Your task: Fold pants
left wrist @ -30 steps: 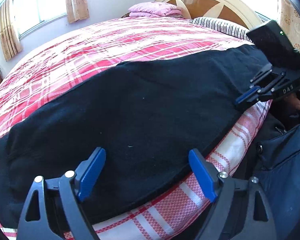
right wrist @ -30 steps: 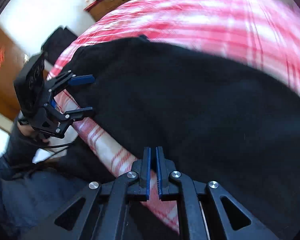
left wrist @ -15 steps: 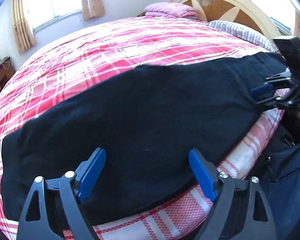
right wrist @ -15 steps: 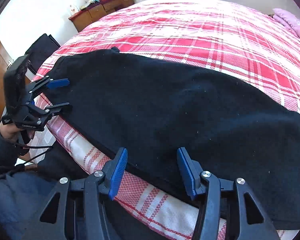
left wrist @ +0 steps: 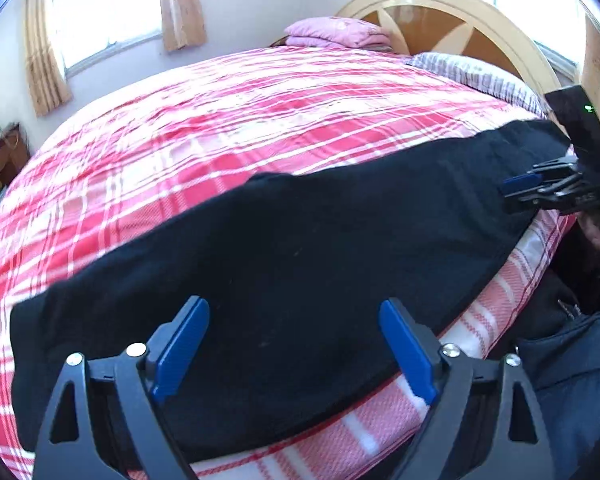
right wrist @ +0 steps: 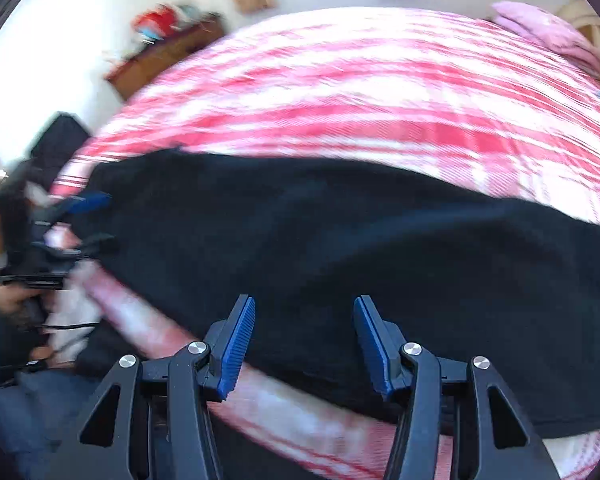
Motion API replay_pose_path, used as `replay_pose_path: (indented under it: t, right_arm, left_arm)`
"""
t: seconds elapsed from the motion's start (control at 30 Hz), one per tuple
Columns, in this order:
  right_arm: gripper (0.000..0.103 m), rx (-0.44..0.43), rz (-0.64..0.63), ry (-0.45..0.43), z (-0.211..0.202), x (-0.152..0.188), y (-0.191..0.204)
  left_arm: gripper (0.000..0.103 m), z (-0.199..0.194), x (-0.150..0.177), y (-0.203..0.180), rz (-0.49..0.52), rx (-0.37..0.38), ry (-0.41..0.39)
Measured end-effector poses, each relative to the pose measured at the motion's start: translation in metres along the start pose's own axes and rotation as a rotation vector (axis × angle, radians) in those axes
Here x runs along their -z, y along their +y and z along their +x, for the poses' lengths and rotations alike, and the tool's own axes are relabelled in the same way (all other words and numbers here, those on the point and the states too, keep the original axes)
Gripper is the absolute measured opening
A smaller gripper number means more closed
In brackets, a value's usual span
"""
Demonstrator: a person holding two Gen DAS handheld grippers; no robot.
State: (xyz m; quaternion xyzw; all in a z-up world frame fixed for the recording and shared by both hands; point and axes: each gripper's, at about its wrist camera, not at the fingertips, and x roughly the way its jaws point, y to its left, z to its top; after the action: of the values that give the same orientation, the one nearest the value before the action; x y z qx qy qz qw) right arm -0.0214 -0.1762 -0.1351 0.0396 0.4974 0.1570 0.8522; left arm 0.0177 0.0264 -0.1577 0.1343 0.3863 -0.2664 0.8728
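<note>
A bed (left wrist: 260,128) in red plaid carries black pants (left wrist: 300,264) spread beyond the fingers (left wrist: 180,344), folded pink bedding (left wrist: 336,34) far past them.

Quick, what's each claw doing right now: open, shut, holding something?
Left claw: open, holding nothing.
Right claw: open, just released, above the black pants.

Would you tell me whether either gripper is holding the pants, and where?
Nothing is held: the left gripper and right gripper are both open above the black pants.
</note>
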Motion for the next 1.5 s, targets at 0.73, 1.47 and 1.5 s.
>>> replay_pose_path:
  t: [0.73, 1.47, 1.5]
  right_arm:
    - [0.054, 0.095, 0.090, -0.235, -0.080, -0.004, -0.054]
    - [0.054, 0.078, 0.837, -0.450, -0.198, 0.116, -0.302]
    - [0.054, 0.078, 0.834, -0.454, -0.196, 0.115, -0.302]
  left_arm:
    - [0.099, 0.024, -0.019, -0.015, -0.020, 0.010, 0.034]
    - [0.099, 0.093, -0.108, -0.142, 0.156, 0.178, 0.042]
    - [0.099, 0.097, -0.107, -0.141, 0.156, 0.173, 0.057]
